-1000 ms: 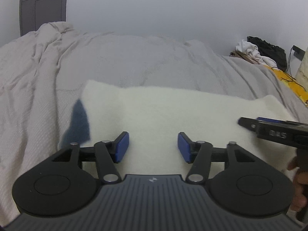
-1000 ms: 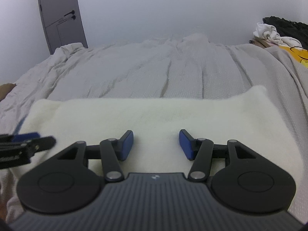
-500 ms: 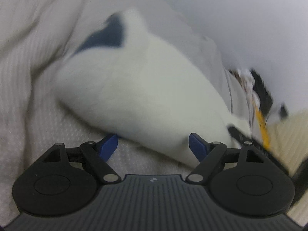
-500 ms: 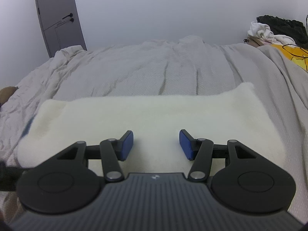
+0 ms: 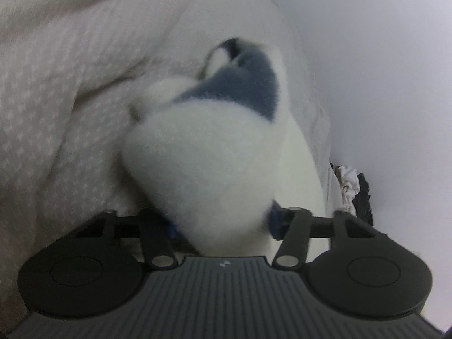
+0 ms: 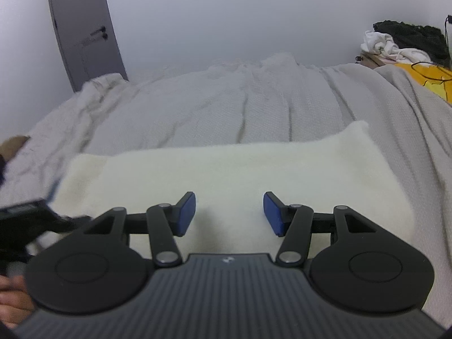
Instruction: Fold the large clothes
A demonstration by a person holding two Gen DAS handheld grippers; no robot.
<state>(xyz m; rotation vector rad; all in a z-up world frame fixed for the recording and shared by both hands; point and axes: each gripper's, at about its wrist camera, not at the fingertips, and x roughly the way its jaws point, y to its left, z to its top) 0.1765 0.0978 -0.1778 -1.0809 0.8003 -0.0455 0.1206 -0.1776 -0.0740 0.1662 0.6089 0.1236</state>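
Note:
A folded cream fleece garment lies flat across the grey bed. In the left wrist view its left end, with a dark blue patch, fills the space between my left gripper's open fingers; the pads are mostly hidden by the fleece. The view is tilted and blurred. My right gripper is open and empty, hovering over the garment's near edge at its middle. The left gripper also shows in the right wrist view, at the garment's left end.
A grey bedspread covers the bed. A grey door stands at the back left. A pile of white and black clothes and something yellow lie at the back right.
My left gripper has swung round to the garment's left end and pushed its open fingers around the edge. My right gripper has barely moved.

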